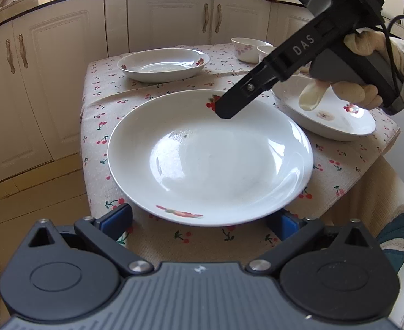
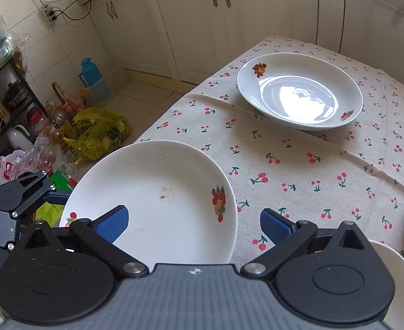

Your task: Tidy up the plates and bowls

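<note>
Both claws gape wide: left claw [image 1: 199, 221] straddles the near plate [image 1: 210, 156] at frame bottom, right claw [image 2: 193, 221] hovers over its rim, likely to stack it.

Your left tool [image 1: 206, 221] sits low at the near edge, its two blue-padded fingers [image 1: 116, 217] spread wide and level. Your right tool [image 2: 193, 221] is also spread wide, angled down from the far right. Your gloved right hand [image 1: 367, 63] wraps its grip, one finger resting under the handle.
</note>
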The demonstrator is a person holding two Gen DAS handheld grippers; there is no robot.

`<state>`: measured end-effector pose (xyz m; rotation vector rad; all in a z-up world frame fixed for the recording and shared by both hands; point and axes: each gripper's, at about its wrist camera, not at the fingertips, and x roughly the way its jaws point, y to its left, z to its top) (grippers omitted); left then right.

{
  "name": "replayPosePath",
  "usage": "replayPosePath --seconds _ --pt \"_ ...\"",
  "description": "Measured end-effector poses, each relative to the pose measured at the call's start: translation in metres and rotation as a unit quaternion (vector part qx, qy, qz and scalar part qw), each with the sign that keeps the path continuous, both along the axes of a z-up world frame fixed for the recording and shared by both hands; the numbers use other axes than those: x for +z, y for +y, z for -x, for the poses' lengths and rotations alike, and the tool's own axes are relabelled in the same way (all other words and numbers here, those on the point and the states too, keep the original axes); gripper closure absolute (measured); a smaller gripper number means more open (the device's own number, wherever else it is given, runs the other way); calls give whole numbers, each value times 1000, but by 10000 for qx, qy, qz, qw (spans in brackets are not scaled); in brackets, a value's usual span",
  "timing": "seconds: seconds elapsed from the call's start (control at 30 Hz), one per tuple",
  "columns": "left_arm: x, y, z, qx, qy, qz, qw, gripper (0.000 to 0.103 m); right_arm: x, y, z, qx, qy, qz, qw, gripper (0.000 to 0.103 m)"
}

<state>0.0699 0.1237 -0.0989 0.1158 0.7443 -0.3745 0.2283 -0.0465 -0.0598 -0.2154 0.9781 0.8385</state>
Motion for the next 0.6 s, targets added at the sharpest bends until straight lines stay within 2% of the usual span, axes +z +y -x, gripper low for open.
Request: replayPosePath --seconds 0.1,0.27,0.37,0.6 --pt "0 1 0 -55 -8 -3 10000 0 -2 5 -7 126 140 4 9998 3" --pt "2 1 -1 -184 -52 -107 9998 3 -6 14 -13 317 215 122 9992 22" --pt "3 1 0 -244 -50 -108 9996 6 -9 15 -16 372 281 145 9988 28" --pt "5 1 0 -355 -88 -138 9992 10 -11 13 -22 370 439 79 9983 31"
